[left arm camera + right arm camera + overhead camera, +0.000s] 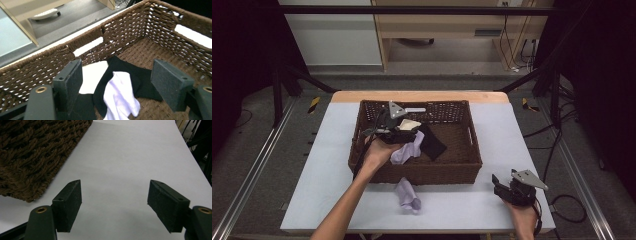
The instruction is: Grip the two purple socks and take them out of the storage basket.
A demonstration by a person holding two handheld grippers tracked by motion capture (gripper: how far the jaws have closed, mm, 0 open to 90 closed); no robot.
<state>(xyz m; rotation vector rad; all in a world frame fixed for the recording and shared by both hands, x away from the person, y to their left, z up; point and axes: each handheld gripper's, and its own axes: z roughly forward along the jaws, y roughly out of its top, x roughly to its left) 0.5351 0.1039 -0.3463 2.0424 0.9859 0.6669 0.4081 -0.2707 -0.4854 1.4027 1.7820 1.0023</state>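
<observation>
A brown wicker basket [422, 172] [35, 67] [30, 152] stands in the middle of the white table [337, 150]. Inside it lie a black cloth [433, 142] [141, 75], a cream cloth [410, 123] [93, 75] and a pale lilac cloth [406, 151] [120, 97]. My left gripper [409, 129] [117, 75] hovers over the basket's left half, open; the lilac cloth lies below the gap and the pads do not touch it. Another lilac cloth [408, 196] rests on the table before the basket. My right gripper [498, 184] [115, 197] is open over bare table at the front right.
The basket has handle slots in its walls [88, 46]. Bare white table [130, 157] lies to the right of the basket. Black frame rails [272, 150] run along both table sides, and cables [562, 200] trail on the floor at the right.
</observation>
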